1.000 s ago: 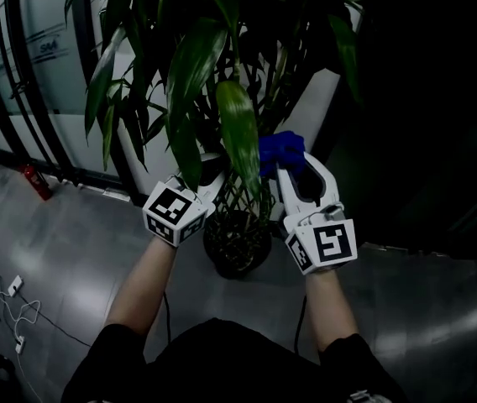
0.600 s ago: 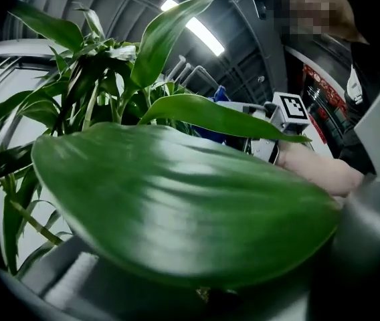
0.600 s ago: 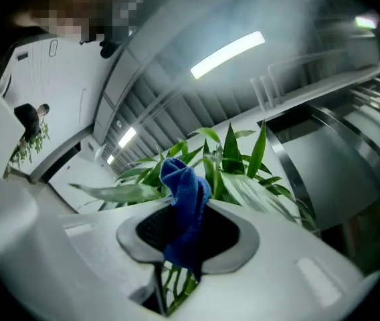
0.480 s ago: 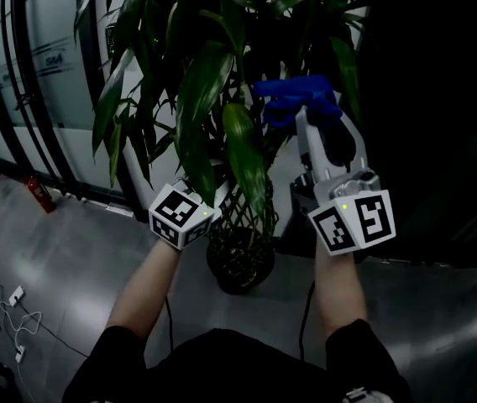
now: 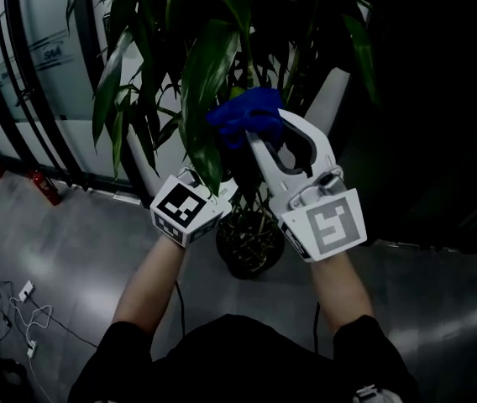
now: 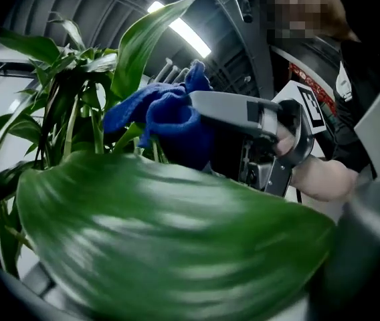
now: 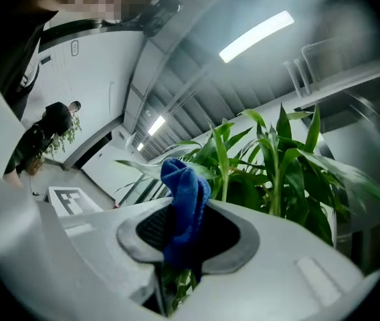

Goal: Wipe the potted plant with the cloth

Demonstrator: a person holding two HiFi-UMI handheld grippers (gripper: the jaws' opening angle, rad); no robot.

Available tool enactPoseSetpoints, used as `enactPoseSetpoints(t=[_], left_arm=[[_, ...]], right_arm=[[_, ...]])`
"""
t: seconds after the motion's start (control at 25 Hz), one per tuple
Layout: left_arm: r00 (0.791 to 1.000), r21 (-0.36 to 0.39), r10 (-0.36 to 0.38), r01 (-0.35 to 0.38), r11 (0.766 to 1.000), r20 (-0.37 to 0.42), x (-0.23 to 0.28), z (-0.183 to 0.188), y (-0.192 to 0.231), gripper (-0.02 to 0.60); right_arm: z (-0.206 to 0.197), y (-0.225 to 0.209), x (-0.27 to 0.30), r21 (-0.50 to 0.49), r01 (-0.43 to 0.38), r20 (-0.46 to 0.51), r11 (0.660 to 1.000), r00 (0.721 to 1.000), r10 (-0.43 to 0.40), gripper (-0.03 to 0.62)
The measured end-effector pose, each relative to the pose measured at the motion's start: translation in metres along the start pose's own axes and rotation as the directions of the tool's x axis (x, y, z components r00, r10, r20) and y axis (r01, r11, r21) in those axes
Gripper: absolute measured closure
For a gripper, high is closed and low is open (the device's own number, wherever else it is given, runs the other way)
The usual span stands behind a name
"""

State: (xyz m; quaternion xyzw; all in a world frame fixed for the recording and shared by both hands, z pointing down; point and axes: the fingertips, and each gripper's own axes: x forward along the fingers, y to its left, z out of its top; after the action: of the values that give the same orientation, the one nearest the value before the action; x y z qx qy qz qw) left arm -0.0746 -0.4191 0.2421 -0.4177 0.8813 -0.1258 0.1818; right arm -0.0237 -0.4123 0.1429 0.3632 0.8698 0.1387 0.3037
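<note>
Fuzzy cloth (image 7: 183, 189), glossy smooth leaf (image 6: 170, 239), matt plastic right gripper (image 7: 178, 245)

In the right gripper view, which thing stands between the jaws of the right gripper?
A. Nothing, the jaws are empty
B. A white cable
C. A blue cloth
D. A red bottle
C: in the right gripper view, the jaws of the right gripper are closed on the blue cloth, which sticks up from between the pads in front of the green leaves.
</note>
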Motion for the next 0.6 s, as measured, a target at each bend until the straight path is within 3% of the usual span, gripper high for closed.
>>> enactPoseSetpoints(t=[0.12, 0.6], left_arm=[[1.0, 0.026, -0.005, 0.005, 1.0, -0.027, -0.005, -0.008, -0.004, 0.575], [0.995, -0.042, -0.03, 0.026, 0.999, -0.095, -0.022, -0.052, -0.025, 0.575]], right_arm=[[-0.015, 0.014, -0.002, 0.031, -0.004, -0.047, 1.0, 0.999, 0.005, 0.49], [-0.066, 0.047, -0.016, 0.099, -0.034, -0.163, 0.995, 0.985, 0.05, 0.49]])
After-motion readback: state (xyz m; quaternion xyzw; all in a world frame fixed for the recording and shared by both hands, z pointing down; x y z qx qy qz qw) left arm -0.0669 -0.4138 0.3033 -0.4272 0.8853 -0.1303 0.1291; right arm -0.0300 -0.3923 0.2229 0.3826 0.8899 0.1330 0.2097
